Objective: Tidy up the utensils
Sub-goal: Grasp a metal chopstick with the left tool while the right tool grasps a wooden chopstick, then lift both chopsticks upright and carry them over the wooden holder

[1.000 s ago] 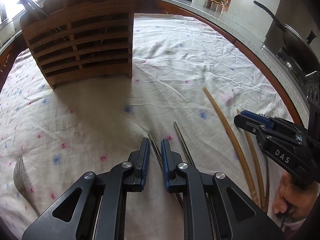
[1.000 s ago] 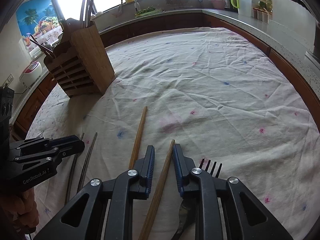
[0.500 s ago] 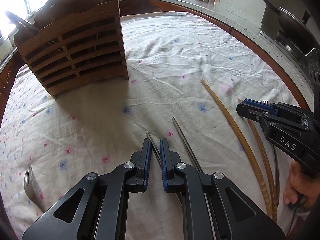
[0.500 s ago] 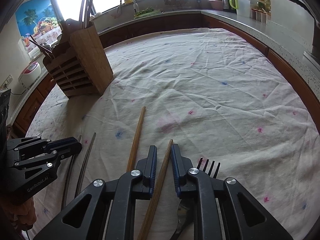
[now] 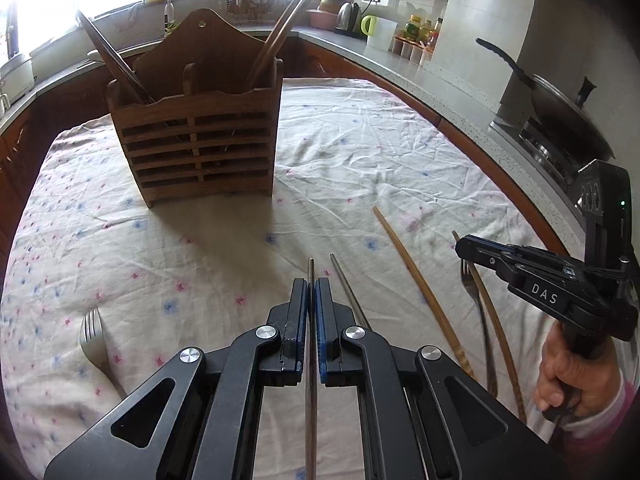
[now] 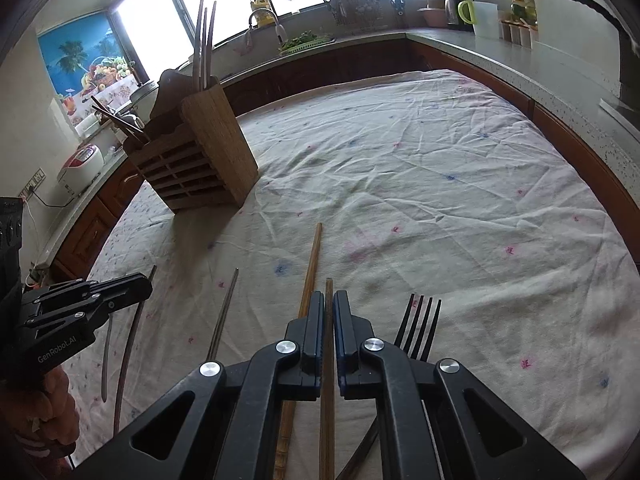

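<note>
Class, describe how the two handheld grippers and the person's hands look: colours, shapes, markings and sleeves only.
Both grippers are matte black, with angular linkage arms, silver round pivot bolts and blue ribbed pads on the fingers. The right gripper bears white "DAS" lettering and a small green light on its body. The left gripper reads "GenRobot.AI". The right hand is bare, with a pink and white sleeve cuff.

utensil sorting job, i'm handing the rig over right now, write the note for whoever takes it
Left gripper: shut on a metal chopstick.
Right gripper: shut on a wooden chopstick.
Wooden holder stands upright at the far left of the cloth, with some chopsticks already in it.
Left on the cloth: second metal chopstick, second wooden chopstick, a fork beside the right gripper, another fork at near left.
Next, probably: drop both held chopsticks into the holder, then fetch the rest.
</note>
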`<state>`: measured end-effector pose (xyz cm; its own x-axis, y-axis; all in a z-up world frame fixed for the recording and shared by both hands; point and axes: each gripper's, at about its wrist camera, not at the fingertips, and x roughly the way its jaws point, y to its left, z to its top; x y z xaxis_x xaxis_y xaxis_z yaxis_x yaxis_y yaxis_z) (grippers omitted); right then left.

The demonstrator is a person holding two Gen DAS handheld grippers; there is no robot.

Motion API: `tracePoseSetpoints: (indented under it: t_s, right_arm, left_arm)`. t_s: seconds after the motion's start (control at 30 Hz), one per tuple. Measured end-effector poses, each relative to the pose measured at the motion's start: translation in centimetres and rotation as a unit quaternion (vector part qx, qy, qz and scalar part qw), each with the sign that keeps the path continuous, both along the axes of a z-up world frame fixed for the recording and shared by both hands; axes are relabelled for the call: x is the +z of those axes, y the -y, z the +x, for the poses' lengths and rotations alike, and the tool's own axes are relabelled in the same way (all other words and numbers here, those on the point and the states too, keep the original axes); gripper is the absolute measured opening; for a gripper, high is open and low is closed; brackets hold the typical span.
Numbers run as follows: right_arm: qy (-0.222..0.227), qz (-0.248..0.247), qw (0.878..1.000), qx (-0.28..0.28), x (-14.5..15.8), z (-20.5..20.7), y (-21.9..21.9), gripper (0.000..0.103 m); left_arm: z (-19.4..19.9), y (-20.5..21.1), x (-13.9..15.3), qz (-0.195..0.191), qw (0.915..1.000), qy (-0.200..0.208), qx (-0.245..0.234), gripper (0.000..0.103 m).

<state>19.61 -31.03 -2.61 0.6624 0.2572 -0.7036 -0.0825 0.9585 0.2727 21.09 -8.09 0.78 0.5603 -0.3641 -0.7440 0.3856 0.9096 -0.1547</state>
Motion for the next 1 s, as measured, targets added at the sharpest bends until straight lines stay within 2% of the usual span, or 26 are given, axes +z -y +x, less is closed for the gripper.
tracePoseSetpoints:
  t_s: [0.37, 0.77, 1.0]
  right_arm:
    - [0.055, 0.011, 0.998, 0.021, 5.1, -3.0, -1.3, 0.005]
    - [0.117, 0.023, 0.992, 0.04, 10.6, -5.4, -2.6, 0.005]
    - [0.139, 0.022, 0.989, 0.046, 12.0, -5.8, -3.3, 0.005]
  left_arm:
    - [-3.2, -3.9, 4.2, -0.079, 0.9964, 0.03, 0.011, 0.003]
    - [-6.0, -6.9, 7.2, -0.119, 0.9905, 0.068, 0.013, 0.003]
    - [-7.1, -8.2, 8.9, -0.135, 0.986, 0.095, 0.021, 0.003]
